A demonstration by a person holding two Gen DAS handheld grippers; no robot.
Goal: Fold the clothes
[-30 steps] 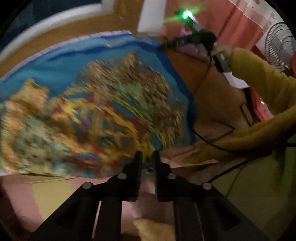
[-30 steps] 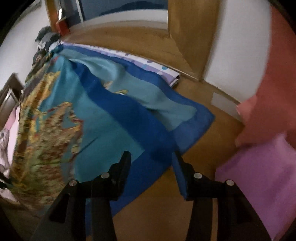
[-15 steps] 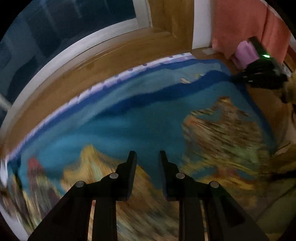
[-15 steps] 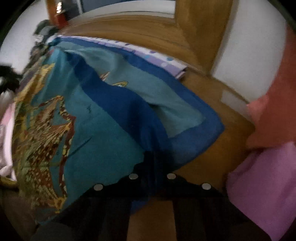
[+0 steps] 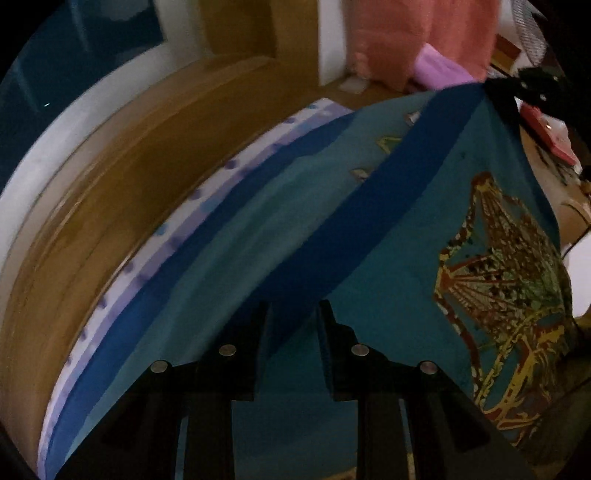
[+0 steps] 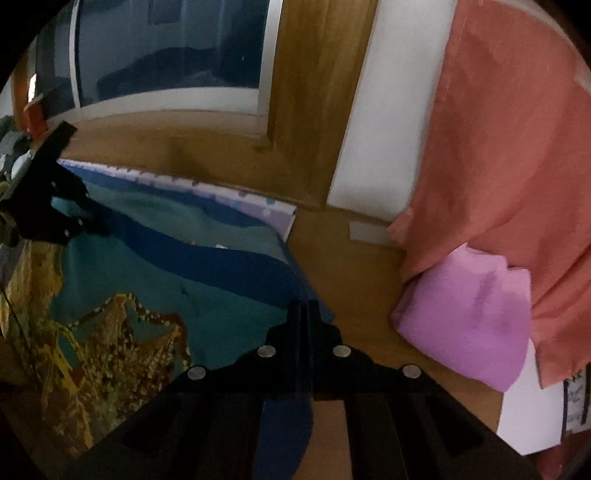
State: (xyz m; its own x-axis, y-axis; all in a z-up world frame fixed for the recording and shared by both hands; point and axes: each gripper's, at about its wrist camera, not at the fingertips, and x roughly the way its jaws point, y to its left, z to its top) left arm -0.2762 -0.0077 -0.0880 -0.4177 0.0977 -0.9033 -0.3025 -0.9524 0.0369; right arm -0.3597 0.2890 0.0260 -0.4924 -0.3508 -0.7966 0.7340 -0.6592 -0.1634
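Observation:
A teal cloth (image 5: 391, 295) with a dark blue border and a gold and red print lies spread on a bed. My left gripper (image 5: 293, 314) is open, its fingers straddling a raised blue-bordered fold of the cloth. My right gripper (image 6: 303, 308) is shut on the blue corner of the cloth (image 6: 236, 266), and a strip of the border hangs between its arms. In the left wrist view the right gripper (image 5: 517, 92) holds that corner lifted at the upper right. The right wrist view shows the left gripper (image 6: 85, 225) at the cloth's far left edge.
A white sheet with purple dots (image 5: 207, 195) lies under the cloth, against a wooden frame (image 5: 122, 173) below a dark window (image 6: 166, 48). A salmon curtain (image 6: 509, 147) and a pink cloth (image 6: 469, 317) hang on the right. A fan (image 5: 528, 33) stands beyond.
My right gripper shut on the cloth's blue corner and lifted it. My left gripper opened and swept across the cloth to its far bordered edge.

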